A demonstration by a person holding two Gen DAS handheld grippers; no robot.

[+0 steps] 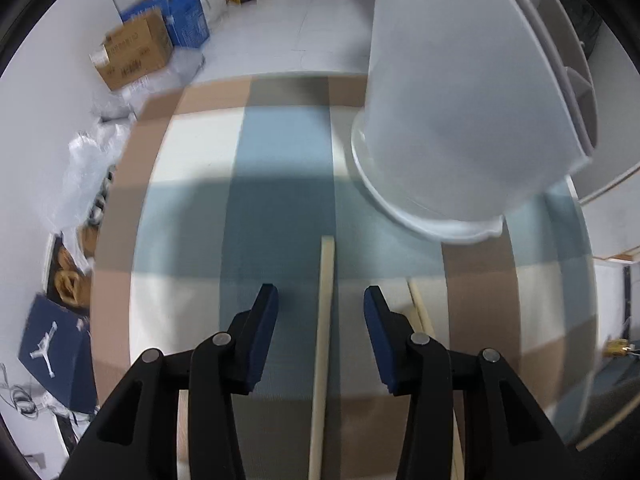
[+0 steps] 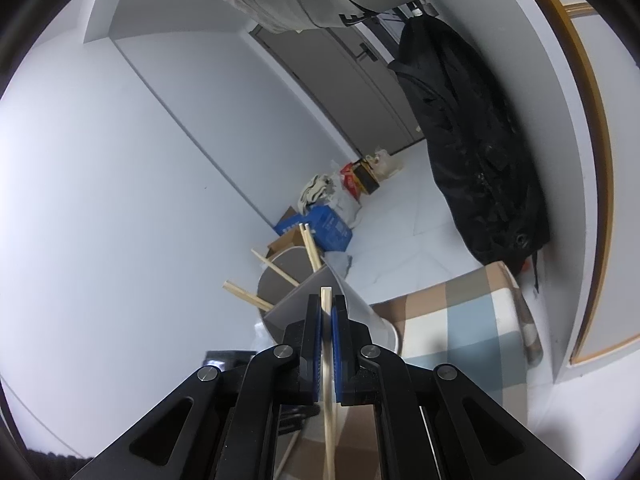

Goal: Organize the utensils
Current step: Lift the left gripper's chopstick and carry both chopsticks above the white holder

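The left gripper [image 1: 321, 300] hangs over the checked tablecloth [image 1: 280, 184] with its jaws spread wide and nothing between them. A single chopstick [image 1: 323, 344] lies flat on the cloth right under that gap, running straight away from the camera, touching neither blue pad. A second chopstick [image 1: 420, 308] lies just beside the right-hand finger, and most of it is hidden behind the black linkage. Ahead and to the right stands the white holder [image 1: 452, 120], a tall plastic tub resting in a shallow white dish [image 1: 384, 196]; its top runs out of the picture, so from here its contents cannot be seen.

The right gripper [image 2: 327, 312] is clamped tight on a pair of chopsticks [image 2: 328, 380], held upright between the blue pads. Their tips poke out just above the fingers, and the lower ends drop out of sight at the bottom edge. Whether it is one stick or two pressed together is hard to say further down. Directly beyond the fingertips is the holder [image 2: 288, 276] again, seen from above its rim, with several loose chopsticks [image 2: 310, 244] leaning out of it at different angles. The gripper covers the near part of the holder, so I cannot tell whether the held pair touches its rim.
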